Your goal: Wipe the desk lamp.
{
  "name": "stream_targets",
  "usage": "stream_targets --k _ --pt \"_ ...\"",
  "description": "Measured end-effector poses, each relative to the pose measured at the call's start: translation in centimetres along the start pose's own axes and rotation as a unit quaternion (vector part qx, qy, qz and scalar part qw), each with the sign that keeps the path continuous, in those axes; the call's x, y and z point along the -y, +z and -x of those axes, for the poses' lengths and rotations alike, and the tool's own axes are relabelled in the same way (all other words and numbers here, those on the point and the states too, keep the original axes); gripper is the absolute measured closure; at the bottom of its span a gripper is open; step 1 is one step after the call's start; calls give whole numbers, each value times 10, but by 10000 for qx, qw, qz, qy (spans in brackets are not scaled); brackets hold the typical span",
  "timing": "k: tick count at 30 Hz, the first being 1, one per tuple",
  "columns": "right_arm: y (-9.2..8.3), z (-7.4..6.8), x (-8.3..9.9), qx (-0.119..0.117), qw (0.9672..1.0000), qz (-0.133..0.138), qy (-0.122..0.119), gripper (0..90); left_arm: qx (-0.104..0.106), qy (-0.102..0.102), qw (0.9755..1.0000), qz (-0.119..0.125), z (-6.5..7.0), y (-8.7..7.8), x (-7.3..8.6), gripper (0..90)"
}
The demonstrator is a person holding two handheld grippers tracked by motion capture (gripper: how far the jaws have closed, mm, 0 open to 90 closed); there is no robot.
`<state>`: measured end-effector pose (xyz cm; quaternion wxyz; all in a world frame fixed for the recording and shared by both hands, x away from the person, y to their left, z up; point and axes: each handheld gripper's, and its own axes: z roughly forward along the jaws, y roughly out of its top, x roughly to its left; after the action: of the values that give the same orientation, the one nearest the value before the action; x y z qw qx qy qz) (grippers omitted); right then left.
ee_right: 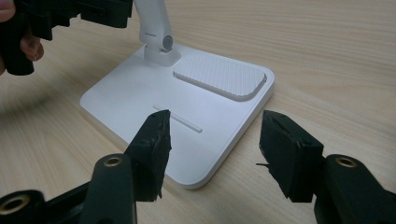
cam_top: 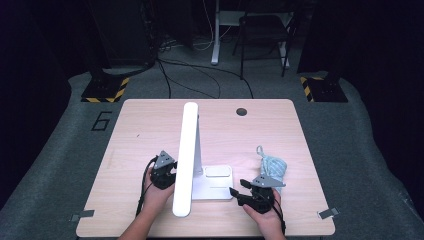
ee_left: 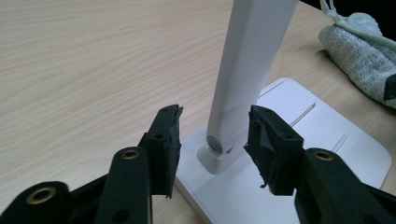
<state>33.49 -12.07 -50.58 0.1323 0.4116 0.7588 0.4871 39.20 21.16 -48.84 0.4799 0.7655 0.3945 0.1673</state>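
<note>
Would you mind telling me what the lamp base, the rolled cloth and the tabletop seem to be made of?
Lamp base: likely white plastic, smooth and matt, with a ribbed inset pad.
Rolled cloth: soft looped fabric, probably terry towelling, pale blue-grey.
Tabletop: light wood-grain surface, possibly laminate; the even, flat pattern leaves that open.

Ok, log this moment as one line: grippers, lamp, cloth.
left gripper: open, jaws either side of lamp arm, not pressing | right gripper: open over lamp base corner | cloth: bundled on table, untouched
</note>
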Motion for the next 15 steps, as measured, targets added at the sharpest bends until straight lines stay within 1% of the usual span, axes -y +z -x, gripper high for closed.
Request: stream_targets --k 1,2,3,5,7,8,10,11,12,14,15 --pt "0 1 0 7 10000 40 -13 430 34 -124 9999 -19 -1 -3 -1 484" --pt "-2 1 -1 -9 10000 55 15 428 96 -365 9993 -2 -1 -5 -2 457" --pt "-3 1 -2 -20 10000 81 30 428 139 -549 9984 -7 -1 -8 -4 435" --pt "-7 1 -5 -67 9999 137 64 425 115 -585 9982 12 -1 -14 -7 408" --pt "-11 2 -8 -90 9997 209 71 412 121 -414 9990 -88 0 -23 -11 394" --pt "-13 2 -9 -84 9997 202 73 409 113 -283 9994 -152 1 -27 -12 391" --pt "-15 3 -10 -53 9997 235 59 404 148 -194 9996 -153 2 -35 -13 388" --pt "-17 5 -10 -31 9997 230 39 403 168 -182 9996 -141 3 -39 -13 385" --pt "-18 5 -11 -12 9997 222 77 401 170 -146 9997 -132 4 -41 -13 384" --pt "-20 7 -12 -33 9997 249 81 395 177 -96 9997 -130 6 -46 -11 382" --pt "-21 8 -13 -37 9996 258 89 391 197 -50 9996 -182 7 -49 -11 382"
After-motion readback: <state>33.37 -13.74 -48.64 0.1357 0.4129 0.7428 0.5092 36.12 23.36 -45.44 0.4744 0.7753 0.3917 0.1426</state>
